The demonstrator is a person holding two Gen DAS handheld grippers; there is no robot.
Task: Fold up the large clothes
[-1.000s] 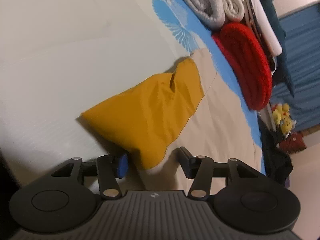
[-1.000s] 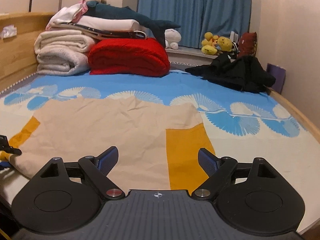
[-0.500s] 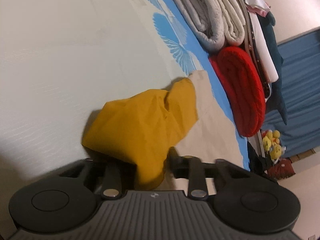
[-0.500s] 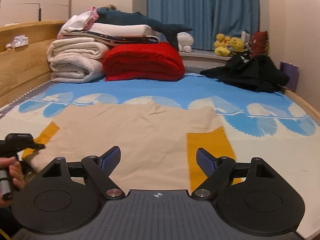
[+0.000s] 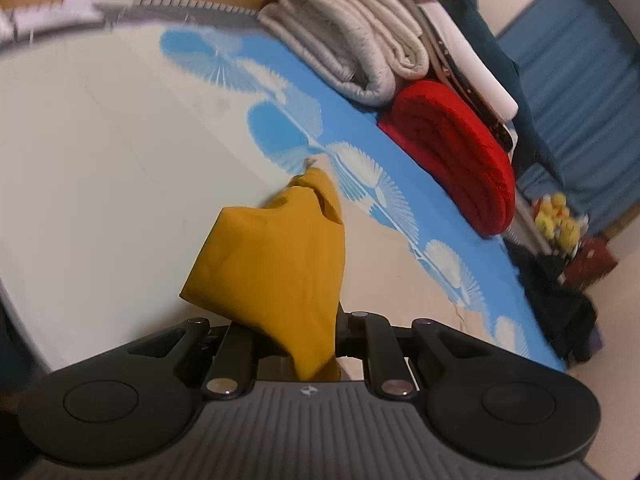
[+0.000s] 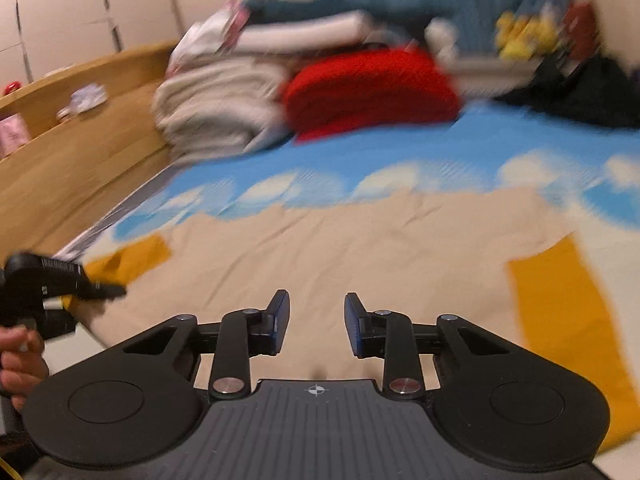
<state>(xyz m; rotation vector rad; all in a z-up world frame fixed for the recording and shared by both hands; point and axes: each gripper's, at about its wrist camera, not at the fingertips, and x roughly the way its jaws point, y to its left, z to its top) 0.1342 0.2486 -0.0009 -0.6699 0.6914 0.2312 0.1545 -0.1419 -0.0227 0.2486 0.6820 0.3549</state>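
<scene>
A large beige shirt with mustard-yellow sleeves lies flat on the bed. My left gripper is shut on the left yellow sleeve and holds it lifted and bunched above the sheet; it also shows in the right wrist view. My right gripper hovers over the shirt's near hem with its jaws partly apart and nothing between them. The right yellow sleeve lies flat to its right.
Folded grey-white blankets, a red blanket and stacked bedding sit at the far side of the bed. Black clothes and plush toys lie beyond. A wooden bed frame runs along the left.
My left gripper closed on the left yellow sleeve and lifted it. My right gripper narrowed its jaws and moved left over the shirt's hem.
</scene>
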